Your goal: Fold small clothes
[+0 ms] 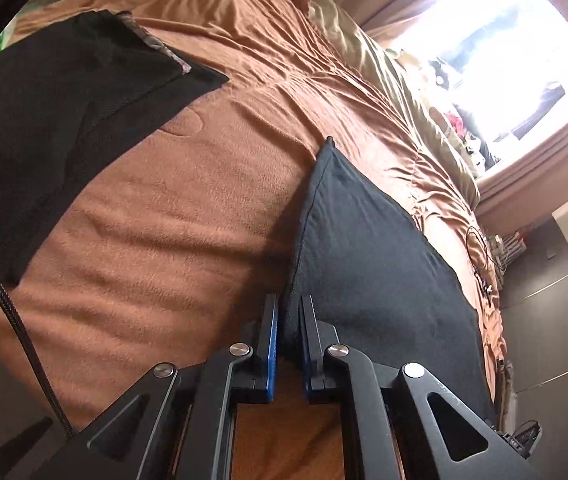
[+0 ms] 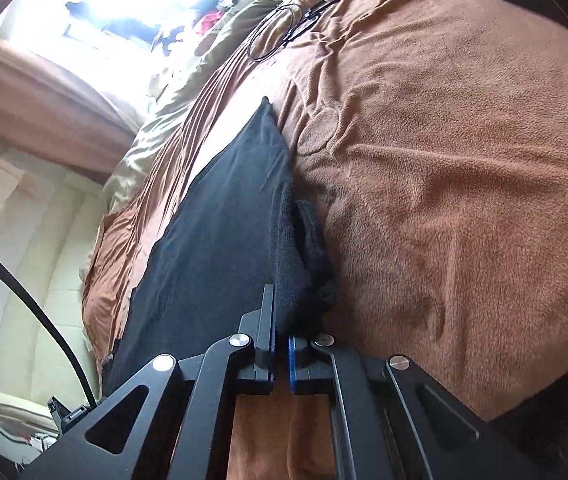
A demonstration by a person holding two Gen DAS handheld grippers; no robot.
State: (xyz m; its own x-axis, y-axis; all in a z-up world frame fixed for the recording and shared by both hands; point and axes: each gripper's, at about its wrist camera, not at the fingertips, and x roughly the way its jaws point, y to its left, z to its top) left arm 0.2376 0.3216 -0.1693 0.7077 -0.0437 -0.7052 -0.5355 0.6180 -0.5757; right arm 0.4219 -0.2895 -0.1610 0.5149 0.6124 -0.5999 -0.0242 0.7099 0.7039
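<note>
Open brown blanket is stretching wide between the dark cloth hanging from the left gripper and the black folded pile at far left. A looped cable is lying across the far bedding, crowding that side.

Left gripper angled downward, black linkage arms spread low in the left wrist view, two blue-padded fingers nearly parallel, clamped on a bunched edge of dark cloth with only a narrow gap between them. Right gripper likewise tilted down, fingers drawn tight together, pinching the thick folded edge of the same dark cloth at the tips. Each held up with cloth rising from its tips.
</note>
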